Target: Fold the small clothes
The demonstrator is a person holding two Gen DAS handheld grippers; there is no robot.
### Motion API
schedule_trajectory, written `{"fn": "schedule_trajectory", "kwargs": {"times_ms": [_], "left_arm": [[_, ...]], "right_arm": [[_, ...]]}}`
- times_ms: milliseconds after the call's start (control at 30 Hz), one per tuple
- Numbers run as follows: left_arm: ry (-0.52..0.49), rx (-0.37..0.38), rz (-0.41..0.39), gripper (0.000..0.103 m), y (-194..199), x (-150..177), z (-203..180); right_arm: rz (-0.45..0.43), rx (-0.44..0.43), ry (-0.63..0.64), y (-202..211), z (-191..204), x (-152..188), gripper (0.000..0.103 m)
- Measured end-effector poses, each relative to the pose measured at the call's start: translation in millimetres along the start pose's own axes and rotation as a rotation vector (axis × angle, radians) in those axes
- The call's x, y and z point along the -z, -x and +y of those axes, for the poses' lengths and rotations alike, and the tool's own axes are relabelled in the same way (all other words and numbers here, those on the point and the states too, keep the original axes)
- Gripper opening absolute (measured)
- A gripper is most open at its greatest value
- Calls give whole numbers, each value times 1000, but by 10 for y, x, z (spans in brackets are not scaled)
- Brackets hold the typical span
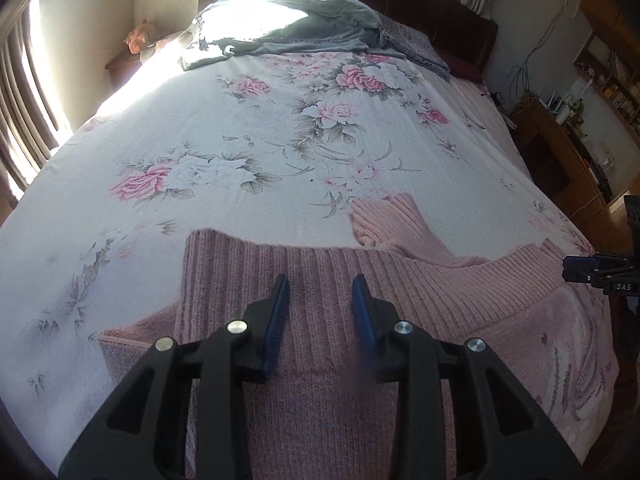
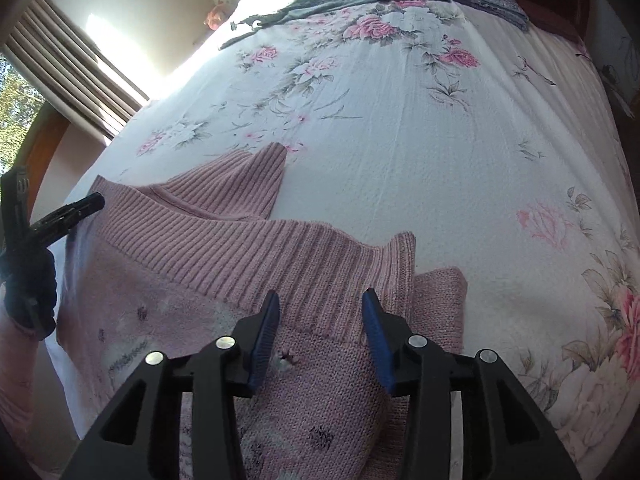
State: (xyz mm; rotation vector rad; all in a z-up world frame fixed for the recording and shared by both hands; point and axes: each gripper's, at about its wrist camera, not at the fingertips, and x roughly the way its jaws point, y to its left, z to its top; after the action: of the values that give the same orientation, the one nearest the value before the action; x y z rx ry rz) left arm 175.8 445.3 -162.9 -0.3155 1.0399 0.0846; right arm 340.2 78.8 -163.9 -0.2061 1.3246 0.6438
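A pink knitted sweater (image 1: 400, 292) lies flat on the flowered bedspread (image 1: 240, 152), its ribbed hem turned toward the far side and one sleeve cuff (image 1: 390, 216) lying past the hem. My left gripper (image 1: 320, 288) hovers open just above the sweater's left part, nothing between its blue pads. My right gripper (image 2: 322, 302) is open over the ribbed hem (image 2: 280, 248) near the sweater's (image 2: 320, 392) right corner, also holding nothing. Each gripper shows at the edge of the other's view: the right gripper (image 1: 588, 270) and the left gripper (image 2: 68, 210).
A grey garment (image 1: 312, 32) and a folded patterned cloth (image 1: 412, 46) lie at the head of the bed by the dark headboard (image 1: 460, 16). Curtains (image 1: 24, 92) hang at the left. A wooden cabinet (image 1: 560, 152) with cables and small items stands to the right.
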Motion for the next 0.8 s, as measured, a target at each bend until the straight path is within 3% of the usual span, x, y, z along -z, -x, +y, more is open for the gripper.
{"fn": "schedule_trajectory", "kwargs": {"times_ms": [200,333,433,567,800], "left_arm": [[-30,-3,0,31,-27,19,21],[36,67,-9,34,66,-278,21],[59,93,4,40,-58,-594,-113],[100,142,131,41,-546,-867,-319],[125,95,356,45,-1365,-829,-381]], "right_arm": [[24,-25,-30,-60,-70,-8,44],[-23,-128,-61,52,12,-329,45],[-5,-185,-114,-125,63,-675,48],[80,-233,-203,-631,82,-1047,49],[221,-257,-262,-1414,186,-1213,50]]}}
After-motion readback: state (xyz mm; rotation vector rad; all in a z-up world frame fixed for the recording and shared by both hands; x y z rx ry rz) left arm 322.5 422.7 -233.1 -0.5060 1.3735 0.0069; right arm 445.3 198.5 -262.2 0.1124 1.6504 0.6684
